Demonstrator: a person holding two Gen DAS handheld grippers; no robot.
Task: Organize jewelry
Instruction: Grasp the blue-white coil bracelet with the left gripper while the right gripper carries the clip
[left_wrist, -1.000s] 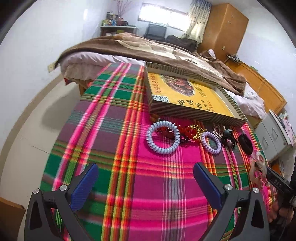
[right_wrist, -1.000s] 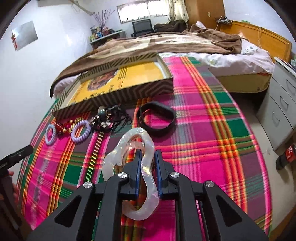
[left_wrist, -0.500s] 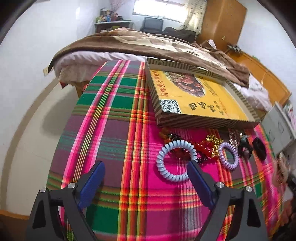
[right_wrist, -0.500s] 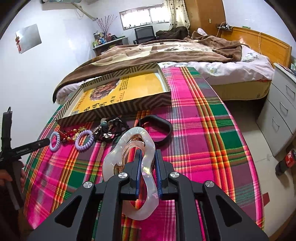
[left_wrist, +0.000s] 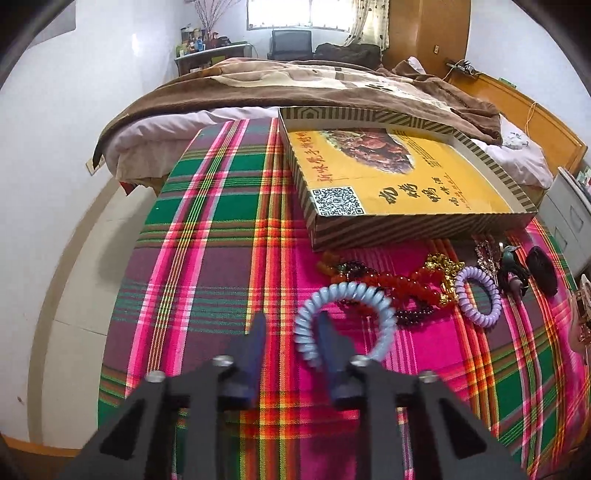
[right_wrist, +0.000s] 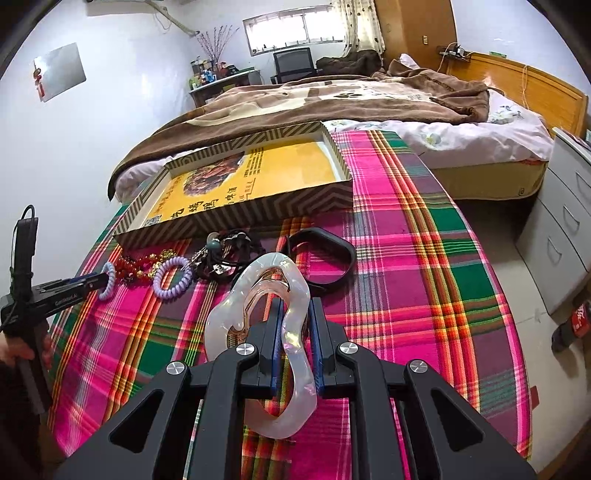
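The left gripper (left_wrist: 291, 325), jaws closing, straddles the blue coil's (left_wrist: 345, 321) near-left rim, while the right gripper (right_wrist: 295, 332) clamps a clear clip (right_wrist: 258, 332).

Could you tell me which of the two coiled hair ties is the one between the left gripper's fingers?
The pale blue coiled hair tie: its near edge sits between the closing left gripper, while the smaller lilac coiled hair tie lies apart beside the beads.
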